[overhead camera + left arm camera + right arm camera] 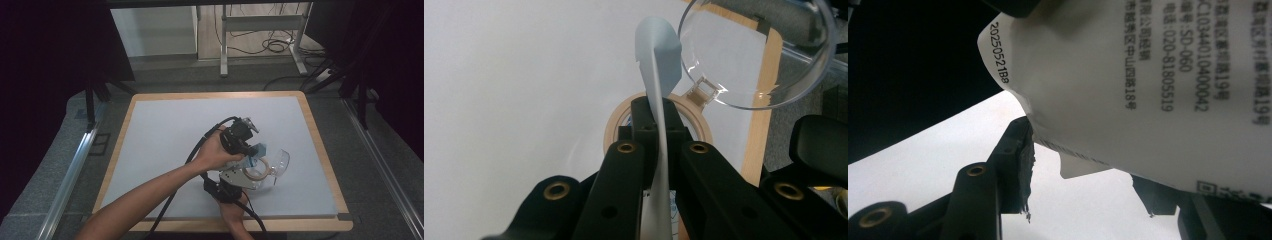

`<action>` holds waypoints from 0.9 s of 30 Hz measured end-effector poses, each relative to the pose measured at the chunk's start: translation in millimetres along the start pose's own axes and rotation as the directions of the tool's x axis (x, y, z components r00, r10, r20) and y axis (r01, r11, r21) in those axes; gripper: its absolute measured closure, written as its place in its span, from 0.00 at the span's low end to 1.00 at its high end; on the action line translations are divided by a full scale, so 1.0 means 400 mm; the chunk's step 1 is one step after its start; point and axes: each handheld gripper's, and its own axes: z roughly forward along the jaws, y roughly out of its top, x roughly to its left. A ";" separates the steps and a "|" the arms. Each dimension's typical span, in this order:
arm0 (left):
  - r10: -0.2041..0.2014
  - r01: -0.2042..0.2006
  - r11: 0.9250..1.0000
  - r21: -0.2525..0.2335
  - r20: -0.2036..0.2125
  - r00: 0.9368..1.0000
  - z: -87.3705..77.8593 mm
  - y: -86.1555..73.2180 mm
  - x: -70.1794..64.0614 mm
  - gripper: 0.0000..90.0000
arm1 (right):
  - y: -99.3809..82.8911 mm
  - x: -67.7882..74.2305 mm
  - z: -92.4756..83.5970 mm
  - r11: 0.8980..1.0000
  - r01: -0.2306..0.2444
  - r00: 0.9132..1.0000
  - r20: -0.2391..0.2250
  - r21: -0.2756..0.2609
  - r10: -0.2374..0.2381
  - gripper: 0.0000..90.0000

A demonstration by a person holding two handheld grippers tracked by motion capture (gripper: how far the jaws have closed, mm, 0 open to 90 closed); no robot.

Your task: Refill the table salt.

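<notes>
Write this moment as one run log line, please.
left gripper: shut on packet | packet: above open jar | right gripper: grip unclear

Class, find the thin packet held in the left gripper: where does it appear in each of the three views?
High view: packet, a pale blue bit right of centre, at the left gripper.
Left gripper view: packet at centre, edge-on, rising between the jaws.
Right gripper view: packet upper right, printed white face.
Shared landmark: the white table mat.

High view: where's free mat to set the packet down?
Free: mat left of the left tool, and the far strip along the wooden rim. Crowded: near-right, around both tools, clear lidded jar and packet.
</notes>
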 end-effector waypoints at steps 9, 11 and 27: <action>0.001 -0.001 1.000 0.018 0.002 1.000 0.010 0.006 0.000 1.00 | -0.003 -0.005 0.001 1.000 -0.005 1.000 0.010 -0.001 0.005 0.53; 0.004 -0.005 1.000 0.019 0.005 1.000 0.011 0.008 0.000 1.00 | -0.004 -0.005 0.002 1.000 -0.006 1.000 0.015 -0.005 0.006 0.53; 0.019 -0.019 0.999 0.027 -0.004 1.000 0.006 0.017 -0.012 1.00 | 0.005 0.001 0.004 0.999 0.048 0.997 0.065 -0.013 -0.047 0.54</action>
